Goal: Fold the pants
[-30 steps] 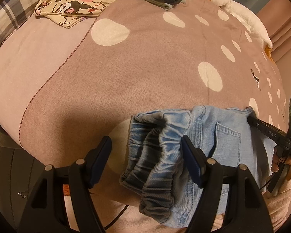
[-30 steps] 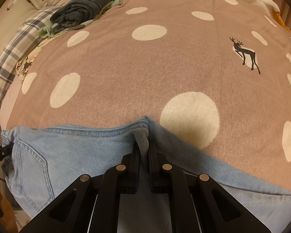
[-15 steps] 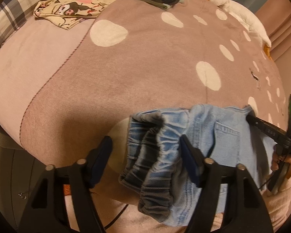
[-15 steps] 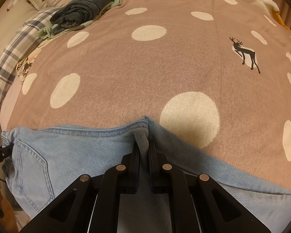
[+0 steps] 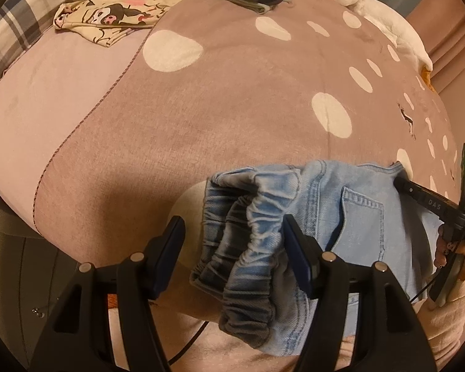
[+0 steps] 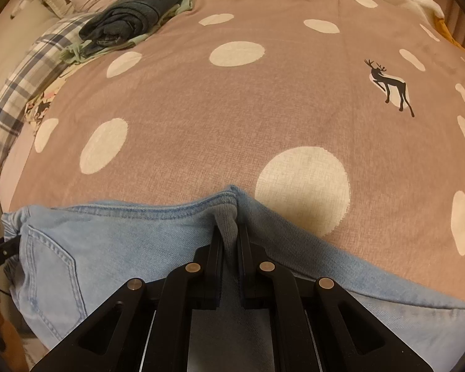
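Your light-blue pants (image 5: 350,214) lie at the near edge of the spotted bedspread (image 6: 232,117), long axis running across you, elastic waistband toward your left. Your left gripper (image 5: 232,241) has its jaws wide apart around that waistband; your right gripper (image 6: 229,241) is clamped on a fold of denim.

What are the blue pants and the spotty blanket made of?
The pants look like light-washed denim: a diagonal weave, stitched seams, a sewn back pocket and a gathered stretchy waistband. The spotty blanket looks like soft matte woven fabric, maybe cotton, with a fine crisscross texture; the exact fibre can't be told.
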Demonstrator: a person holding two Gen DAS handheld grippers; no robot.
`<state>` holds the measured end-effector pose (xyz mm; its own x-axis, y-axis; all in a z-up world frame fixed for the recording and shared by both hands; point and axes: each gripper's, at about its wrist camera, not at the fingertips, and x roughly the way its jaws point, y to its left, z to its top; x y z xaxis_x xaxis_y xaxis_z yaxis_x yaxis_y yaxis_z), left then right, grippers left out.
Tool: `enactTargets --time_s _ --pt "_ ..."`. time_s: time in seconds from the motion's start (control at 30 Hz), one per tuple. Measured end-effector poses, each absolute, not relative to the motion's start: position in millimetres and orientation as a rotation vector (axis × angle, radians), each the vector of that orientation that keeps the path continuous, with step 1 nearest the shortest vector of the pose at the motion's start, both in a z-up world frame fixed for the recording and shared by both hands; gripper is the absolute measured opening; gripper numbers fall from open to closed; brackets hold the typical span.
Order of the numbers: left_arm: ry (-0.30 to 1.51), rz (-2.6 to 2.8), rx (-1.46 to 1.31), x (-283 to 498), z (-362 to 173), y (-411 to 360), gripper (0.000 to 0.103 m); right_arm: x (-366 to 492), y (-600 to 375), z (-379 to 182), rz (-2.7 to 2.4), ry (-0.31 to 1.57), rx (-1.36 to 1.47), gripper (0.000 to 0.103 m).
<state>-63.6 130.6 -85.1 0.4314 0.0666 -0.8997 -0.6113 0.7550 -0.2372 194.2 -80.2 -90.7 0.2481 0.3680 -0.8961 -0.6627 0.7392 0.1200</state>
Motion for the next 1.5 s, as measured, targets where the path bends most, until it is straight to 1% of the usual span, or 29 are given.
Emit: enactTargets --time_s 0.17,0.23,0.27,0.43,0.47,0.53,0.57,0.6,0.67,0.73,0.83,1.1,1.2,1.27,1.33,1.4,1.5 --pt "1.04 0.485 -0.613 -66.5 -78.6 128.7 0.066 190.7 -79.2 -90.0 0.707 1.098 -0.321 0.005" --pt "1.027 0.474 -0.6 -70.0 -62.0 118.5 0.061 187.7 -77.7 -89.2 0.698 1.084 -0.342 0.005" --pt "1.014 0.463 -0.574 -72.0 -52.5 112.3 0.06 186.3 -76.8 -89.0 0.695 1.075 -0.355 0.005" --pt "0.925 0.43 -0.493 -78.6 -13.5 91.8 0.062 182.6 -75.6 -87.2 0.686 1.04 -0.389 0.005" --pt "0.914 0.415 -0.499 -77.7 -10.4 90.2 0.062 182.9 -76.4 -85.9 0.685 1.039 -0.386 0.006" --pt "0.896 0.381 -0.515 -74.3 -3.8 85.8 0.062 182.9 -80.1 -80.9 0.675 1.039 -0.373 0.011" --pt "0.893 0.372 -0.511 -72.4 -1.5 83.4 0.062 182.6 -84.3 -75.6 0.657 1.025 -0.364 0.023" --pt "0.888 0.358 -0.498 -69.1 1.8 79.2 0.062 181.8 -89.9 -70.6 0.637 1.003 -0.355 0.045" --pt "0.879 0.327 -0.468 -60.4 7.4 69.6 0.062 181.3 -108.0 -55.3 0.595 0.943 -0.31 0.067" --pt "0.865 0.292 -0.451 -51.1 11.6 62.6 0.062 182.5 -130.4 -41.7 0.571 0.913 -0.253 0.067" --pt "0.851 0.227 -0.44 -34.7 13.3 53.7 0.062 188.4 -175.0 -29.7 0.495 0.918 -0.148 0.067" --pt "0.933 0.088 -0.391 24.6 -7.2 16.8 0.06 183.9 -286.3 -44.9 0.219 0.968 -0.02 0.067" --pt "0.964 0.058 -0.368 49.2 -16.1 2.6 0.055 180.5 -324.6 -57.6 0.146 1.01 0.042 0.067" --pt "0.974 0.034 -0.361 62.3 -21.4 -4.4 0.055 176.1 -349.2 -63.8 0.088 1.025 0.07 0.067" --pt "0.994 0.025 -0.352 75.5 -28.4 -9.8 0.052 171.1 -371.6 -67.0 0.036 1.029 0.112 0.067" --pt "1.017 0.002 -0.356 89.9 -37.4 -14.2 0.044 166.7 -395.6 -67.6 -0.002 1.024 0.169 0.067" --pt "1.062 -0.045 -0.397 112.0 -55.1 -18.8 0.041 162.9 -425.1 -65.1 -0.063 1.004 0.245 0.067"
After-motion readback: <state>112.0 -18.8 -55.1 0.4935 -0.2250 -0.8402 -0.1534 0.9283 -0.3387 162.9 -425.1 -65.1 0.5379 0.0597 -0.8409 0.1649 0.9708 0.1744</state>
